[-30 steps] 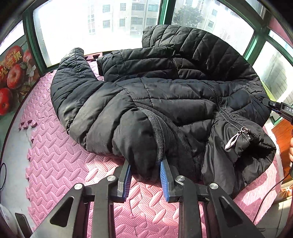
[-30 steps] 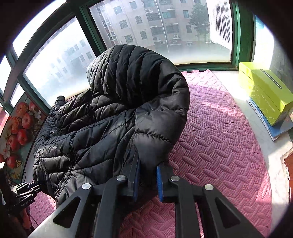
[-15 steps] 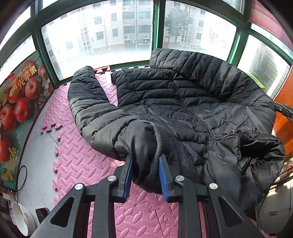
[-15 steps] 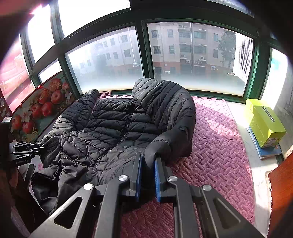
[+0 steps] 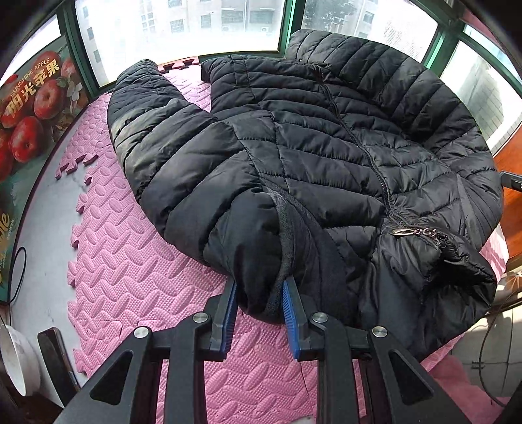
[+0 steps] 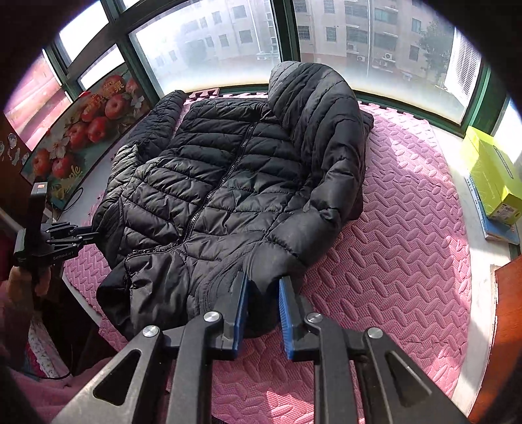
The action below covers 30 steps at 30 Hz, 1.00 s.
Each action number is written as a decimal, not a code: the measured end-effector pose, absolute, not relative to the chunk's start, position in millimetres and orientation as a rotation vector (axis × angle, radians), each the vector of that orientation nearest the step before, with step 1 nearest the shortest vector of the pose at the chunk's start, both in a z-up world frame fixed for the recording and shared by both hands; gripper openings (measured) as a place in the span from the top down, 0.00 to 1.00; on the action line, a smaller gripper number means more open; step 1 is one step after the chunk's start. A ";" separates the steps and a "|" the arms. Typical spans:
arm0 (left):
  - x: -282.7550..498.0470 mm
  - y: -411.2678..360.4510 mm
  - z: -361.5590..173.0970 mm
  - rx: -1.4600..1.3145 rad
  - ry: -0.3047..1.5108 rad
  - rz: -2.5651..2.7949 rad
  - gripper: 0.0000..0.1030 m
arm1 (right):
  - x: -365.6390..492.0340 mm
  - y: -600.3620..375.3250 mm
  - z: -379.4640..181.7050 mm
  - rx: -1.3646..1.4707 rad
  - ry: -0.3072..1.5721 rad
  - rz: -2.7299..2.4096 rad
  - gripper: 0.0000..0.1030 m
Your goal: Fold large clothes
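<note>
Nearest in the left wrist view, the left gripper (image 5: 257, 308) has its blue-padded jaws pinching a bunched cuff of the black puffer jacket (image 5: 326, 153), the sleeve end wedged between them with its knit lining showing at the right pad. In the right wrist view, the right gripper (image 6: 262, 308) likewise has its jaws clamped on the other cuff, the dark fabric filling the gap between the pads. Beyond both grippers the jacket lies front up on the pink foam mat (image 5: 130, 280), zipped along the middle, its zipper pull (image 5: 404, 232) resting near the collar at the near edge, which droops over the mat's edge. Each sleeve curves along its side of the body back toward the gripper holding it. Farther right on the ledge sits a yellow-green box (image 6: 489, 173) on top of a blue book (image 6: 499, 230). At the far left an apple poster (image 5: 29, 107) leans below the green-framed windows (image 5: 282, 26).
</note>
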<state>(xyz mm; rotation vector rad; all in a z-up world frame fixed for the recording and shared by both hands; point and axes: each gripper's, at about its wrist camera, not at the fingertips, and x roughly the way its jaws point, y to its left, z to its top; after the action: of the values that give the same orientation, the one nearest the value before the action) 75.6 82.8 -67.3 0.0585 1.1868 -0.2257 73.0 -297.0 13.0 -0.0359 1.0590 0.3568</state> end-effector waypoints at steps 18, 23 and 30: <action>88.3 97.3 -91.3 0.027 1.224 -0.176 0.76 | 282.6 -299.0 20.7 0.066 1.069 0.291 0.28; 89.2 92.4 -90.8 0.064 1.227 -0.176 0.75 | 303.9 -273.2 3.4 -0.060 1.078 0.260 0.32; 84.5 84.8 -75.4 0.118 1.222 -0.199 0.67 | 279.7 -305.4 23.1 -0.154 0.973 0.089 0.86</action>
<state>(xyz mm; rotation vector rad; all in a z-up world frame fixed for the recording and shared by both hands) 84.5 84.8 -75.4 0.1176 1.2225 -0.1992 279.7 -305.4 23.1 -0.1540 0.9726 0.0890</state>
